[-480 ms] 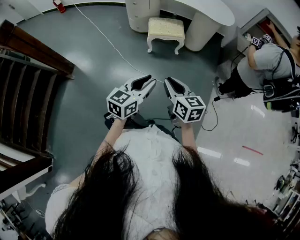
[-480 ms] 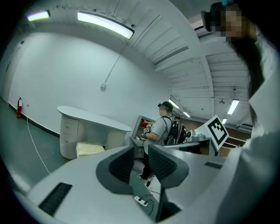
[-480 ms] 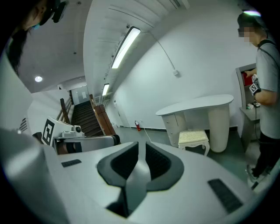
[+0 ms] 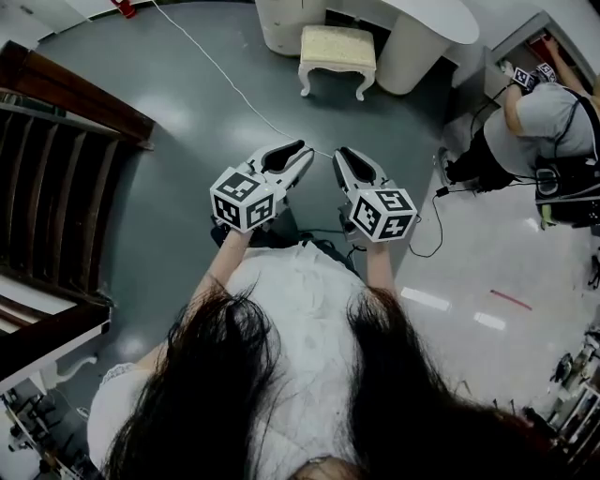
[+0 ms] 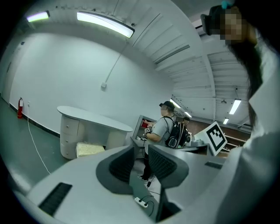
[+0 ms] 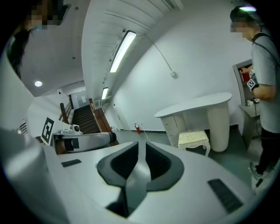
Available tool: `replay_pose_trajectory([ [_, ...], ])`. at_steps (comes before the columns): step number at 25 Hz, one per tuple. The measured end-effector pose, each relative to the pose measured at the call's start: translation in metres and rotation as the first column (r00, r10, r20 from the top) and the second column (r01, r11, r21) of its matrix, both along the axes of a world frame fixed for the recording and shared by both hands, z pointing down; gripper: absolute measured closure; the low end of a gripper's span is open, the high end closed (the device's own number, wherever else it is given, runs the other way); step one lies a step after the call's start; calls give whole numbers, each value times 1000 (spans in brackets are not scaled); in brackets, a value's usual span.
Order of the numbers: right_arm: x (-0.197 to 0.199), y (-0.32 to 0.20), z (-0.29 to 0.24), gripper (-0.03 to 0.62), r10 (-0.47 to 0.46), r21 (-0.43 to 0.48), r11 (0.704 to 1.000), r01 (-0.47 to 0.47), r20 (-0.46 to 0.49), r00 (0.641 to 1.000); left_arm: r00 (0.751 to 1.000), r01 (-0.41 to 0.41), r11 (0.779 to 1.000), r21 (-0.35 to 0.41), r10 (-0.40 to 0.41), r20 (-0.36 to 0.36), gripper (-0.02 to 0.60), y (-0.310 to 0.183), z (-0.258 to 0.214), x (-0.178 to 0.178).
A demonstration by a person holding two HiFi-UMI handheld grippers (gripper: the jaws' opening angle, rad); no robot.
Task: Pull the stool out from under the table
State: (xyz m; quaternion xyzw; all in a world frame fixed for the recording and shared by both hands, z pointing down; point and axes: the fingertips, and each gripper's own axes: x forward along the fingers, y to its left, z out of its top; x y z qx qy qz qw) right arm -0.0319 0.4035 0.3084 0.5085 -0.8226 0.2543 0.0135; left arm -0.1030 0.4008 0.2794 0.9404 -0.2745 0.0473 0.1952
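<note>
Standing well back from the stool [image 4: 337,49], tucked partly under the bench [image 4: 427,16] dead ahead, more in line with the right claw [image 4: 341,156] than the left claw [image 4: 304,150], both clamped shut on nothing.

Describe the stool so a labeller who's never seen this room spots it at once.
Find the white curved-top table against the far wall, at the top of the head view. At the gap between its drawer unit and its round pedestal stands the stool. It is the only low piece there: cream cushioned seat on white curved legs.
</note>
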Motion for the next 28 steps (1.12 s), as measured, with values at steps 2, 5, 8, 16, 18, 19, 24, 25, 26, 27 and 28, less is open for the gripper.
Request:
replay_pose_trajectory([
  [2,2,-7,3,530,4,-5,1000,-4,8,1000,1000,-1,1000,-10,1,-5,472,-7,2,1],
  [5,4,-20,10,530,12,-18,1000,-12,14,1000,1000,-10,1000,-17,10,14,472,-23,10,2],
  [8,9,-36,21,530,28,-48,999,-27,16,999,997,-33,999,-6,34,68,472,-45,21,7],
  [16,34,-118,33,530,102,-103,990,-100,17,995,990,-125,991,-37,127,64,472,-138,27,38],
  [18,38,-144,33,529,111,-109,988,-109,18,994,989,-130,990,-47,133,62,472,-166,29,42],
  [19,39,-157,34,530,111,-111,988,-109,17,994,989,-129,990,-51,132,61,472,-180,30,42],
  [24,41,-202,44,530,127,-149,981,-124,15,992,990,-126,989,-73,129,47,472,-235,37,39],
  [25,40,-211,47,530,131,-158,979,-127,15,991,991,-125,989,-79,129,45,472,-244,39,37],
  [26,40,-219,50,530,134,-166,978,-129,15,991,991,-123,989,-85,127,44,472,-253,42,35],
  [27,39,-227,53,530,136,-173,976,-131,16,991,991,-122,988,-91,126,43,472,-262,44,32],
  [28,37,-235,55,530,137,-179,975,-132,15,990,991,-121,988,-96,126,42,472,-270,47,30],
])
